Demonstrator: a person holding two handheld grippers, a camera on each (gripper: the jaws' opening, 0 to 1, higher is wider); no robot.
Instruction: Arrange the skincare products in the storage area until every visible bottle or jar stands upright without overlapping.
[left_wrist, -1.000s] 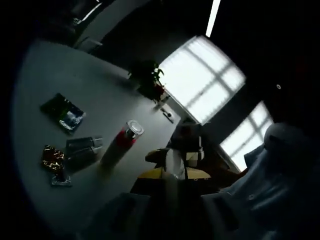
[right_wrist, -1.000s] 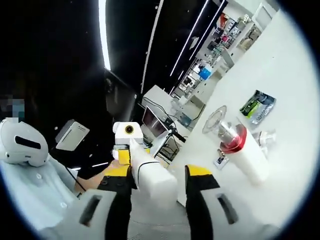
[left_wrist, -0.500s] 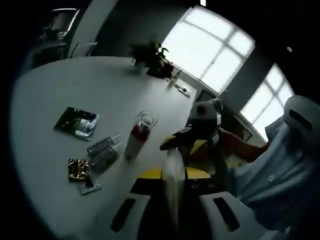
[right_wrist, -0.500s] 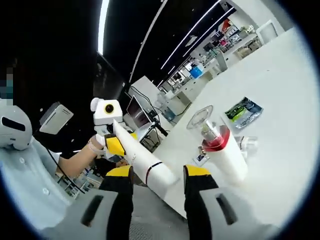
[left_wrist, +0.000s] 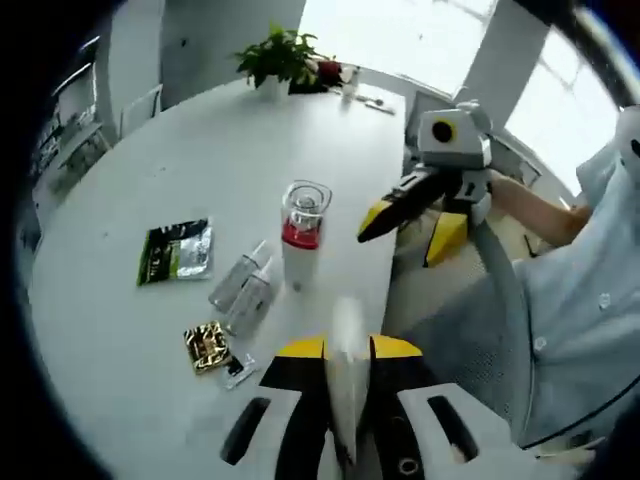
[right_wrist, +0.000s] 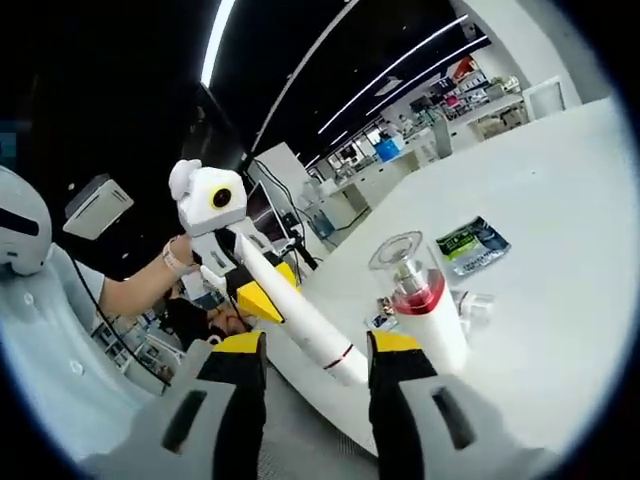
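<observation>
White tube (right_wrist: 300, 318) between left fingers (right_wrist: 262, 300).

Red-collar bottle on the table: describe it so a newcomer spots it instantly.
On the white table, near the edge closest to the grippers, stands the tall white bottle. It is upright with a red collar and a clear domed cap, while the two small clear bottles beside it lie flat.

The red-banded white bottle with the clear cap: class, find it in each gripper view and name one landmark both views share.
Left gripper view: the red-banded white bottle stands upright on the white table, just above centre, right of two small clear bottles.
Right gripper view: the bottle stands right of centre, beyond the jaws.
Shared landmark: the green sachet lying flat on the table.
</observation>
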